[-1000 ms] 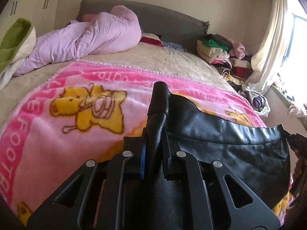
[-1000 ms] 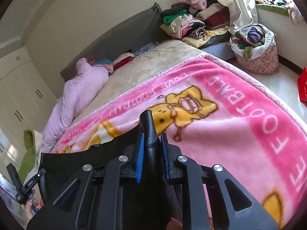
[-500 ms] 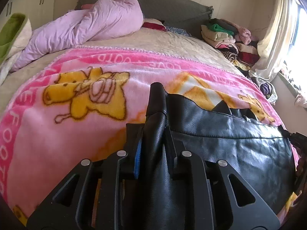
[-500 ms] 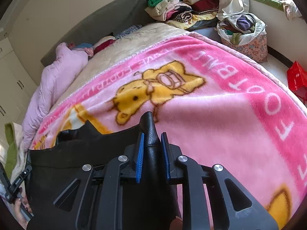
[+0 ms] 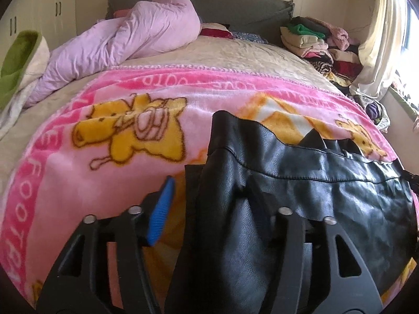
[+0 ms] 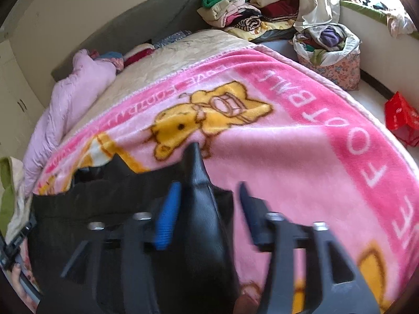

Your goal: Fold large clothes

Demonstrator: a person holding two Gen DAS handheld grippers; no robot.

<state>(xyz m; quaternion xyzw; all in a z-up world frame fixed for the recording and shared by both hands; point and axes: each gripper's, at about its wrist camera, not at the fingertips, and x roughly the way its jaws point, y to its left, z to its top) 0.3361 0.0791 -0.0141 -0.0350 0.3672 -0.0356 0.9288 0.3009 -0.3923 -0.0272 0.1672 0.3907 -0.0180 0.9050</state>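
Observation:
A black leather garment [image 5: 301, 183] lies spread on the pink bear-print blanket [image 5: 78, 183] of the bed. In the left wrist view my left gripper [image 5: 214, 191] has opening jaws. Its blue pad [image 5: 161, 209] stands clear of the garment's left corner, which rests between the jaws and hides the other finger. In the right wrist view my right gripper [image 6: 208, 185] is opening too. The garment's [image 6: 104, 209] right corner stands between both pads [image 6: 167, 217] without being pressed. The blanket [image 6: 288, 157] lies beneath.
A lilac duvet [image 5: 131, 34] is bunched at the grey headboard [image 5: 235, 2]. Stacked clothes [image 5: 314, 39] sit at the bed's far right corner. On the floor stand a flowered basket of clothes [image 6: 330, 52] and a red bag [image 6: 400, 120]. A curtain [image 5: 377, 52] hangs by the window.
Both grippers were shut on the garment's top corners; now both have spread their jaws. They sank slightly, and the garment's edge now rests on the blanket.

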